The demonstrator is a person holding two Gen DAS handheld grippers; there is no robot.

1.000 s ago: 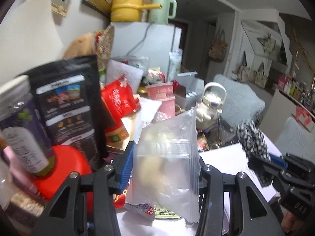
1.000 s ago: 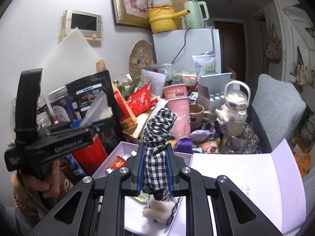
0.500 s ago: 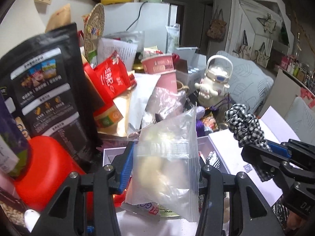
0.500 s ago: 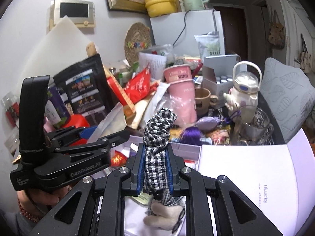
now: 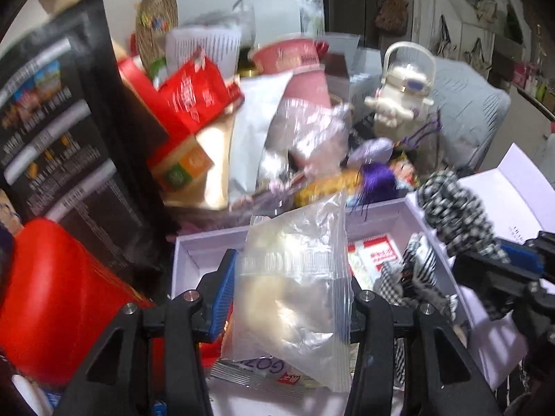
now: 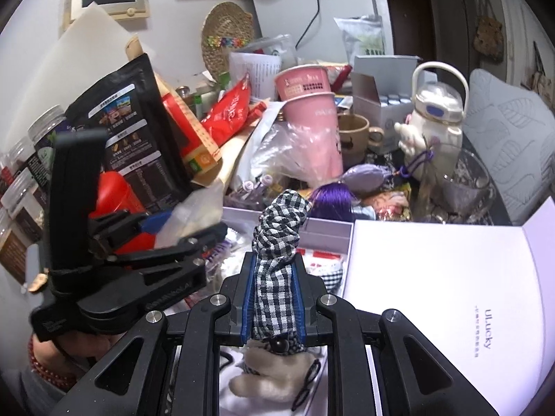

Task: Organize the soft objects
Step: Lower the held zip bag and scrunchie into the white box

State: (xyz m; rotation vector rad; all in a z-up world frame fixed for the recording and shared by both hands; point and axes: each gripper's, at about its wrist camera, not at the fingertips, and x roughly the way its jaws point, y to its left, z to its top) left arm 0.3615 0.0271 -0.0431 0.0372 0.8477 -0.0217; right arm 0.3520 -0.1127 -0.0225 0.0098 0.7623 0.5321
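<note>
Step in hand, judged: lower both soft items into the open pale-lilac cardboard box (image 5: 194,253).

Left gripper (image 5: 291,298): pads clamped on a clear zip-lock plastic bag w/ pale soft filling (image 5: 295,287); bag stands upright above the box's near-left corner.

Right gripper (image 6: 274,298): pads pressed together on a black-and-white gingham fabric toy (image 6: 277,242); toy sticks up towards 12 o'clock, its beige plush end hanging below the fingers.

Procedure:
- Aim for bare box floor; red-and-white packets (image 5: 374,253) lie at 1 o'clock of the bag;
- Keep grippers apart; right unit is near, at 3 o'clock;
- Avoid the red plastic container (image 5: 62,294) at 9 o'clock;
- Release only once each item rests inside.
</note>
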